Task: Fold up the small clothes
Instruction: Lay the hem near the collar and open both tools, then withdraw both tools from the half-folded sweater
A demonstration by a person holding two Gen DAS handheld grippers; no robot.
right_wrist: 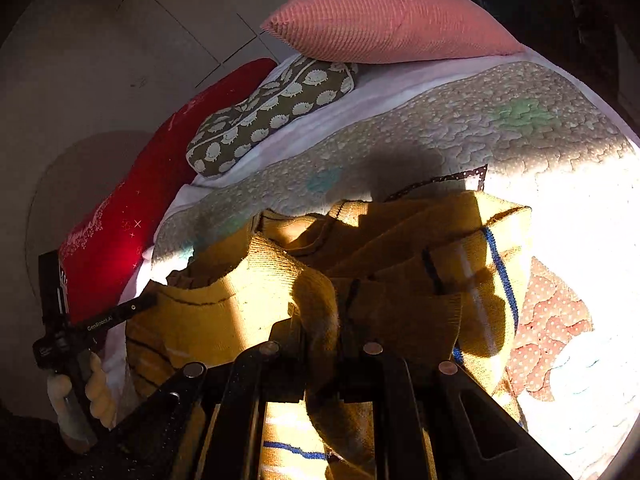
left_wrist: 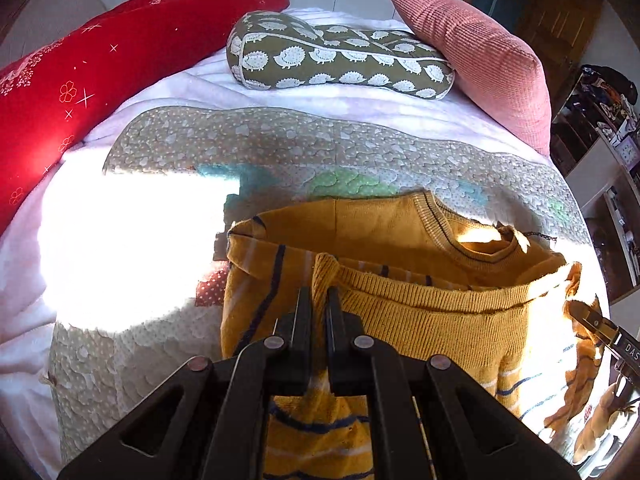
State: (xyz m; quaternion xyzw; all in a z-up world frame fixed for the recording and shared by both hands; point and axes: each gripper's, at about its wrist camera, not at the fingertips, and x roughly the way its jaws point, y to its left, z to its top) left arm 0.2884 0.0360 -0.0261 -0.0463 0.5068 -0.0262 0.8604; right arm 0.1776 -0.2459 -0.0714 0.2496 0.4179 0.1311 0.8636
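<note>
Mustard sweater (left_wrist: 420, 304): one; two hand-held grippers (left_wrist: 319, 300) (right_wrist: 316, 320) clamped on hem; apparently three pillows.

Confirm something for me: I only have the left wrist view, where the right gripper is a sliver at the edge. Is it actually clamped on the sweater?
Observer: Yes. In the right wrist view the right gripper is shut on a bunched fold of the mustard sweater.
Operator: Can you see what is carrying my left gripper?
Observer: Yes. A hand is wrapped around its handle at the lower left of that view.
Operator: And where does that gripper meet the cloth from over there?
Observer: The left gripper has its tip at the sweater's left end, across the garment from the right gripper.
</note>
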